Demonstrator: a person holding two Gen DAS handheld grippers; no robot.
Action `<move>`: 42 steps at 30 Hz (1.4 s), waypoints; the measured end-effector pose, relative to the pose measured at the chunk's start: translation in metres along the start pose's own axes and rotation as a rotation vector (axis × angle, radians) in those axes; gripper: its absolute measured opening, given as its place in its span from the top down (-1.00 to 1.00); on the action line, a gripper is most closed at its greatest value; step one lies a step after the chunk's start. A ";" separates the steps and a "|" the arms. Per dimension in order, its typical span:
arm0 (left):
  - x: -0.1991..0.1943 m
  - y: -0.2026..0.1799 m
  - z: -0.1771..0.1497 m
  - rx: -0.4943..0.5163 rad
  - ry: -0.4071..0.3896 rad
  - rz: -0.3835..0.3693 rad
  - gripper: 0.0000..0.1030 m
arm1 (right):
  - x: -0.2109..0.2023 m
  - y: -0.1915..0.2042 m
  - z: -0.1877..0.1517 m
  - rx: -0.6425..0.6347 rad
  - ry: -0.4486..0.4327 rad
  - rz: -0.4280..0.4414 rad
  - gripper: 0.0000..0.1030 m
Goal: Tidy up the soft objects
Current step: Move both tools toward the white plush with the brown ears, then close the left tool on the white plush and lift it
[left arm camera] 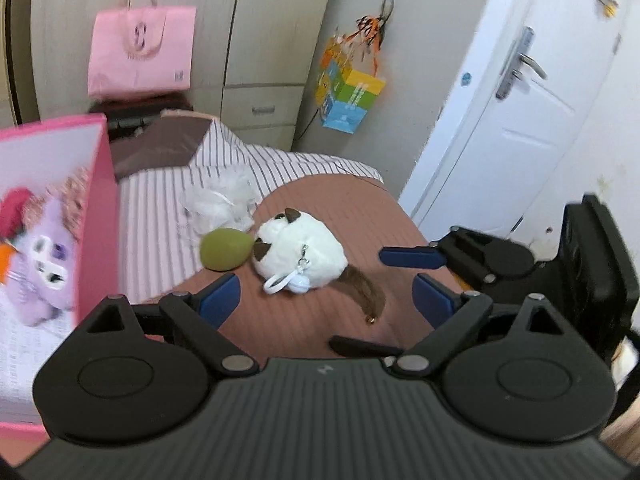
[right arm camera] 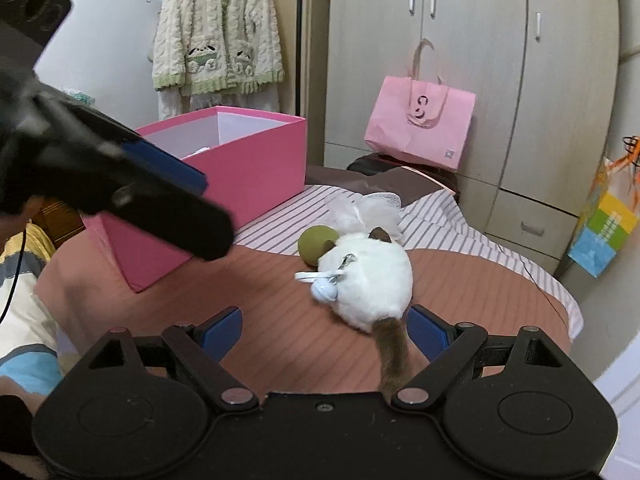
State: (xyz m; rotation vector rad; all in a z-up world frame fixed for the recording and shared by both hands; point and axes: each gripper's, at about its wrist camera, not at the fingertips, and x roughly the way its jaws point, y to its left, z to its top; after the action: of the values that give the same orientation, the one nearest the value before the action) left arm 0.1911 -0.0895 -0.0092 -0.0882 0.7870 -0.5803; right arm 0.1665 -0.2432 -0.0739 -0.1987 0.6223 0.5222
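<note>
Both my claws are spread wide with nothing in them. Left claw (left arm camera: 326, 294) hangs over the brown part of the bed (left arm camera: 320, 196), and my right claw (right arm camera: 326, 330) has the brown tail of the white plush cat (right arm camera: 370, 280) lying between its fingers, not gripped. The cat lies on its side on the bed with a white loop and a pale blue bell clipped on. A green ball (right arm camera: 316, 245) is touching its head, and a crumpled bit of white mesh fabric (right arm camera: 370, 210) sits just behind on the striped sheet.

Left of that stands the pink box (right arm camera: 240, 176), open; the left view shows a purple plush toy (left arm camera: 44, 264) inside plus something red and orange I can't make out. Further back a pink tote bag (right arm camera: 420, 124) hangs on the wardrobe; its logo is too blurry to read.
</note>
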 end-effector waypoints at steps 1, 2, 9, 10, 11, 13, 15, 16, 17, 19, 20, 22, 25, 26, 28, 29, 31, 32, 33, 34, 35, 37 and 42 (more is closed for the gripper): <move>0.007 0.002 0.003 -0.014 0.011 -0.010 -0.79 | 0.005 -0.003 0.001 0.001 -0.003 0.001 -0.78; 0.013 0.004 0.004 -0.027 0.019 -0.008 -0.79 | 0.010 -0.004 0.001 -0.005 -0.005 0.001 -0.78; 0.051 0.018 0.004 -0.102 0.026 -0.013 -0.78 | 0.039 -0.009 0.005 -0.093 -0.010 -0.010 -0.77; 0.056 0.020 0.004 -0.119 0.020 -0.029 -0.78 | 0.042 -0.009 0.007 -0.096 -0.007 -0.010 -0.77; 0.060 0.023 0.003 -0.134 0.015 -0.038 -0.78 | 0.046 -0.010 0.008 -0.097 0.000 -0.006 -0.78; 0.068 0.026 0.003 -0.161 0.001 -0.039 -0.78 | 0.051 -0.013 0.009 -0.079 0.013 0.007 -0.78; 0.074 0.028 0.002 -0.178 -0.005 -0.045 -0.78 | 0.058 -0.020 0.011 -0.046 0.029 0.018 -0.78; 0.078 0.029 0.001 -0.185 -0.002 -0.049 -0.77 | 0.061 -0.023 0.011 -0.026 0.034 0.022 -0.78; 0.082 0.030 0.001 -0.196 0.004 -0.051 -0.76 | 0.065 -0.027 0.012 -0.002 0.038 0.027 -0.78; 0.089 0.032 0.000 -0.208 0.012 -0.043 -0.72 | 0.070 -0.037 0.011 0.063 0.052 0.047 -0.78; 0.092 0.033 -0.001 -0.210 0.015 -0.043 -0.57 | 0.073 -0.042 0.010 0.099 0.071 0.080 -0.74; 0.097 0.035 -0.002 -0.211 0.025 -0.024 -0.39 | 0.074 -0.047 0.009 0.143 0.075 0.118 -0.61; 0.101 0.036 -0.003 -0.205 0.028 0.001 -0.19 | 0.073 -0.047 0.006 0.169 0.057 0.110 -0.52; 0.101 0.036 -0.003 -0.205 0.031 -0.003 -0.17 | 0.072 -0.046 0.005 0.170 0.053 0.103 -0.49; 0.101 0.035 -0.005 -0.200 0.035 -0.007 -0.16 | 0.070 -0.041 0.002 0.169 0.048 0.080 -0.48; 0.100 0.033 -0.006 -0.191 0.035 -0.006 -0.16 | 0.069 -0.040 0.001 0.169 0.046 0.070 -0.47; 0.099 0.030 -0.007 -0.174 0.031 -0.004 -0.16 | 0.067 -0.038 0.000 0.173 0.044 0.053 -0.47; 0.098 0.028 -0.009 -0.168 0.029 -0.005 -0.16 | 0.066 -0.036 0.000 0.180 0.043 0.048 -0.47; 0.098 0.027 -0.009 -0.167 0.028 -0.008 -0.16 | 0.064 -0.036 -0.001 0.186 0.044 0.044 -0.47; 0.097 0.027 -0.010 -0.167 0.030 -0.014 -0.16 | 0.062 -0.036 -0.002 0.193 0.045 0.041 -0.47; 0.095 0.026 -0.011 -0.169 0.033 -0.022 -0.16 | 0.060 -0.037 -0.002 0.199 0.047 0.038 -0.47; 0.093 0.026 -0.012 -0.176 0.038 -0.035 -0.16 | 0.056 -0.036 -0.001 0.215 0.054 0.035 -0.48; 0.084 0.021 -0.016 -0.171 0.044 -0.048 -0.16 | 0.046 -0.031 -0.002 0.240 0.067 0.030 -0.48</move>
State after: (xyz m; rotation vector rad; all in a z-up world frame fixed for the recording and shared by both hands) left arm 0.2366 -0.1138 -0.0801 -0.2523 0.8783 -0.5608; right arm 0.2131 -0.2520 -0.1025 0.0195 0.7483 0.4667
